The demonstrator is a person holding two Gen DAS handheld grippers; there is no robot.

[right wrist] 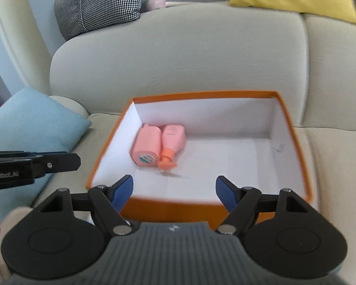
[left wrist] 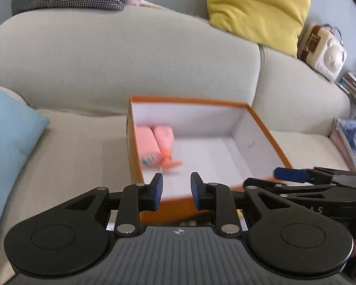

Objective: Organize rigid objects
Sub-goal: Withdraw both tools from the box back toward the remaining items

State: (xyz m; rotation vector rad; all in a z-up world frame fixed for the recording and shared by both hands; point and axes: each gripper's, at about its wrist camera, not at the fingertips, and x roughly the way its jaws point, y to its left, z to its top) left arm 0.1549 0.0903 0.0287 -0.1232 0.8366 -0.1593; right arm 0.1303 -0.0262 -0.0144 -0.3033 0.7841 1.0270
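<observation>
Left wrist view: the left hand-held gripper (left wrist: 176, 191) hovers over the near edge of an orange box (left wrist: 270, 133) on the sofa (left wrist: 121, 54), released and holding nothing. A pink tube (left wrist: 146, 146) and pink bottle (left wrist: 165, 140) lie side by side at the box's left wall.

Right wrist view: the right hand-held gripper (right wrist: 174, 193) is spread wide, empty, before the box (right wrist: 294, 142); tube (right wrist: 147, 146) and bottle (right wrist: 173, 140) touch.
</observation>
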